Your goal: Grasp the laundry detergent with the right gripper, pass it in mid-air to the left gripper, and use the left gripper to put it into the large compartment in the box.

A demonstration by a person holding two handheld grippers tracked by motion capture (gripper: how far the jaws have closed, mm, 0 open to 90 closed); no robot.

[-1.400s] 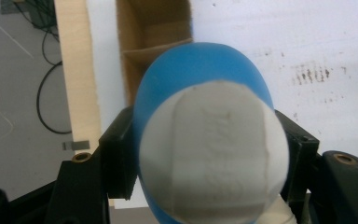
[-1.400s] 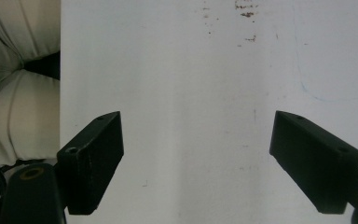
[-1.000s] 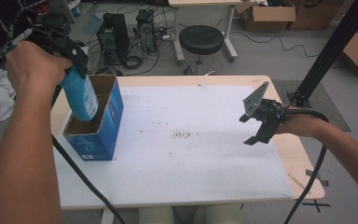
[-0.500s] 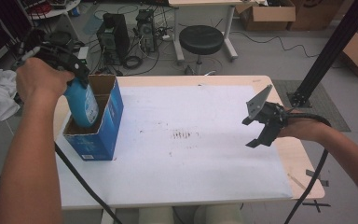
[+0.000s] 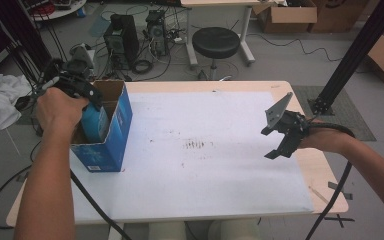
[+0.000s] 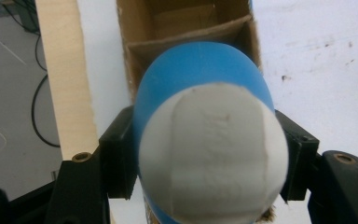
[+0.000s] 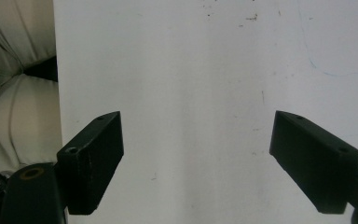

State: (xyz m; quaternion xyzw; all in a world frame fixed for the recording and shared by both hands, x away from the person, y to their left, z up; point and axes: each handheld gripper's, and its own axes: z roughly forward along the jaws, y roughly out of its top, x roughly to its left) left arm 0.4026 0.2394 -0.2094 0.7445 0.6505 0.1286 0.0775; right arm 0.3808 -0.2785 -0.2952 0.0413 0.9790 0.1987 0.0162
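High view: left gripper (image 5: 87, 107) clamps a blue bottle (image 5: 96, 122), partly down inside the box (image 5: 111, 145) at the table's left. Right gripper (image 7: 198, 163) hovers, jaws apart, empty. Keep the bottle upright and clear of the cardboard divider (image 6: 186, 35); its base is probably not seated yet.

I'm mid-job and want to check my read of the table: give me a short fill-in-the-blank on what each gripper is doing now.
1. The left gripper is shut on a blue ____ with a white cap.
2. That bottle hangs inside an open cardboard ____ with blue sides.
3. The right gripper has its jaws ____, nothing between them.
4. Below the right gripper lies the ____ table sheet.

Missing words: bottle; box; open; white
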